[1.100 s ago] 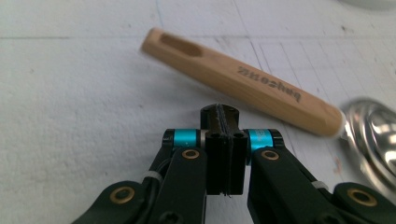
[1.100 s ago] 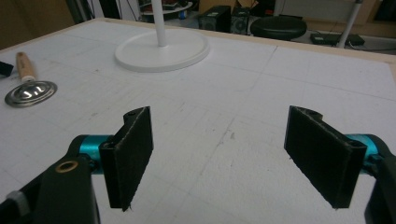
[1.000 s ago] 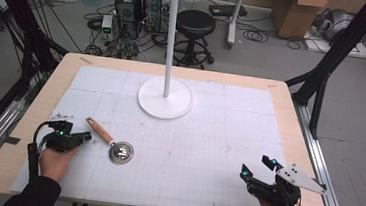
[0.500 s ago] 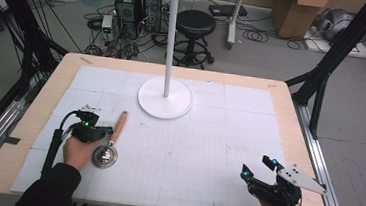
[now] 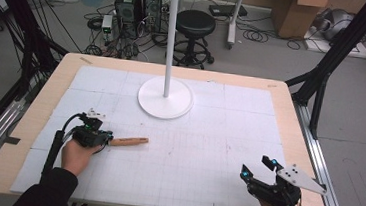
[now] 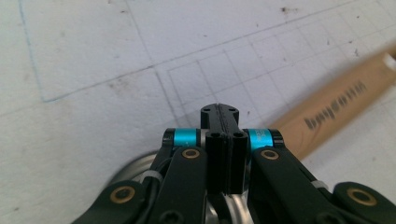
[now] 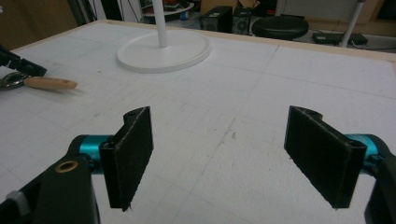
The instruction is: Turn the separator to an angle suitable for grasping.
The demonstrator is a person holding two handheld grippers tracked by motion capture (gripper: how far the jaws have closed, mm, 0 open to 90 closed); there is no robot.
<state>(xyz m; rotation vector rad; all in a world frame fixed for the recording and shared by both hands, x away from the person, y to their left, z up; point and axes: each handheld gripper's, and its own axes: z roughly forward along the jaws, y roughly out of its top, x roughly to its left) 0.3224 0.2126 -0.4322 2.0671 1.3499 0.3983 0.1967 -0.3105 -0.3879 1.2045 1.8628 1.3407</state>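
Much of the utensil (image 5: 128,141) is hidden: in the high view only its wooden handle sticks out to the right of the left gripper (image 5: 98,137), lying flat on the white gridded mat (image 5: 208,135) in the near-left part of the table (image 5: 290,112), while its metal head is covered by the gripper and the hand (image 5: 78,155) behind it. In the left gripper view a curved sliver of shiny metal (image 6: 135,165) peeks out beneath the gripper's linkage, cut off by the black arms, so the shape of the head cannot be made out. There the two jaws stand pressed together with no gap; whether they pinch any part of the utensil cannot be told, since the closed tips sit above the mat and the handle runs off to the right beside them. Dark lettering is printed along the handle, but it is blurred and seen at a slant, so it cannot be read. The right gripper (image 5: 258,170) rests at the near-right corner of the mat, well apart from the utensil, its jaws spread wide with only bare mat between the pads (image 7: 128,154). A white stand (image 5: 165,94) with a round base sits at mid-table; its top is cut off by the upper edge of the frame. No container stands on the table.
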